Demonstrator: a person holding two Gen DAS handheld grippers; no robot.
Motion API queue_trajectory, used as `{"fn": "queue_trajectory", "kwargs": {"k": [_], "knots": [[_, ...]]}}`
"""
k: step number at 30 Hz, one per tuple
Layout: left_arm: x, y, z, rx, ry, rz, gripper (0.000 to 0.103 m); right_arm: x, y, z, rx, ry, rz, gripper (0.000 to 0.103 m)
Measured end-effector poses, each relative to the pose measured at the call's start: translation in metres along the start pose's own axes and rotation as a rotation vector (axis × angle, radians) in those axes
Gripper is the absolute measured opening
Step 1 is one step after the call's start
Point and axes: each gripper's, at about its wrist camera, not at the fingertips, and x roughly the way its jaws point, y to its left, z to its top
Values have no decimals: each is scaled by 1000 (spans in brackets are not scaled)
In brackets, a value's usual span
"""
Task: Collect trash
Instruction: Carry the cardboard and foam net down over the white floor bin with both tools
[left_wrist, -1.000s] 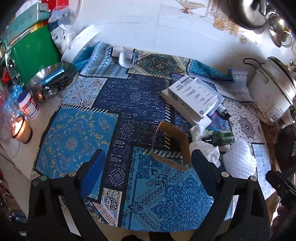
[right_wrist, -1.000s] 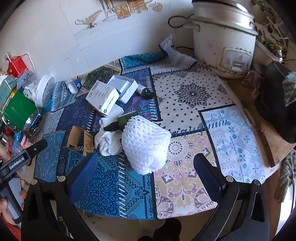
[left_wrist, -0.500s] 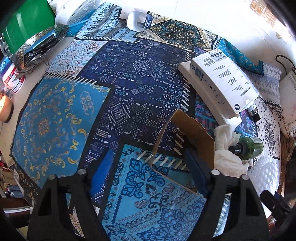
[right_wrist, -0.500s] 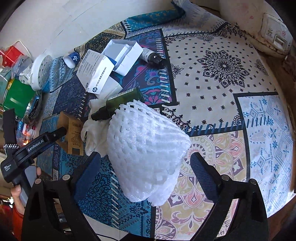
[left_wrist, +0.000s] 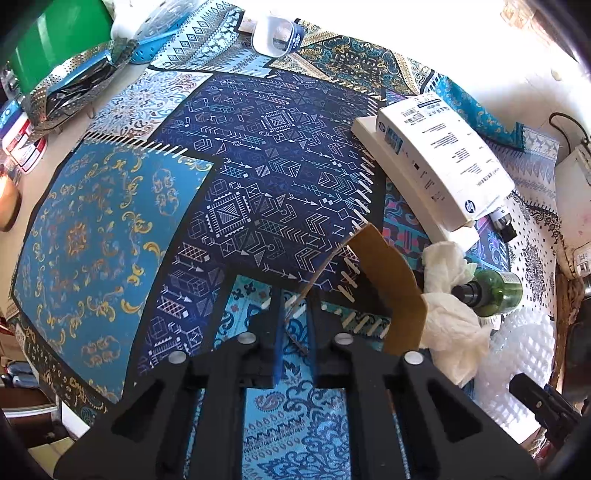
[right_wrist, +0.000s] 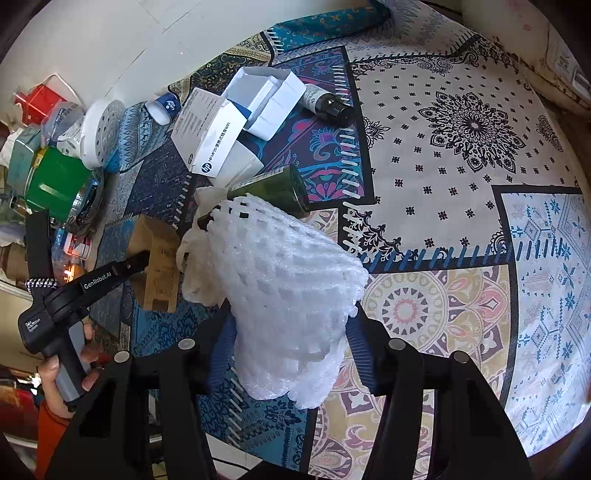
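A bent brown cardboard piece (left_wrist: 384, 284) stands on the patterned tablecloth (left_wrist: 258, 155). My left gripper (left_wrist: 294, 314) is shut on its near edge; it also shows in the right wrist view (right_wrist: 159, 266), with my left gripper's body (right_wrist: 92, 284) beside it. A white foam fruit net (right_wrist: 291, 295) lies between the pads of my right gripper (right_wrist: 291, 339), which press its sides. Crumpled white tissue (left_wrist: 450, 306), a green glass bottle (left_wrist: 495, 291) and white printer boxes (left_wrist: 439, 162) lie close by.
A black-capped tube (right_wrist: 325, 103), a small blue-white cup (left_wrist: 277, 33), a metal steamer basket (left_wrist: 70, 92), a green container (left_wrist: 48, 40) and jars stand at the left. A white rice cooker (left_wrist: 576, 206) sits at the far right edge.
My left gripper closed on the cardboard's edge. My right gripper moved down around the foam net and narrowed onto it.
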Motion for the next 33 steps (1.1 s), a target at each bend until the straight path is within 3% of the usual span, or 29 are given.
{"fn": "queue_trajectory", "kwargs": {"k": [10, 16, 23, 33], "knots": [[-38, 0, -16, 33, -71, -2, 9, -38, 5, -13, -26, -97, -23, 47], [-73, 6, -31, 88, -113, -46, 9, -65, 22, -32, -24, -183, -66, 47], [-118, 26, -62, 188, -142, -113, 9, -84, 59, -77, -16, -275, -110, 48], [-158, 76, -132, 315, -142, -179, 9, -71, 118, -159, 43, -332, -131, 48]]}}
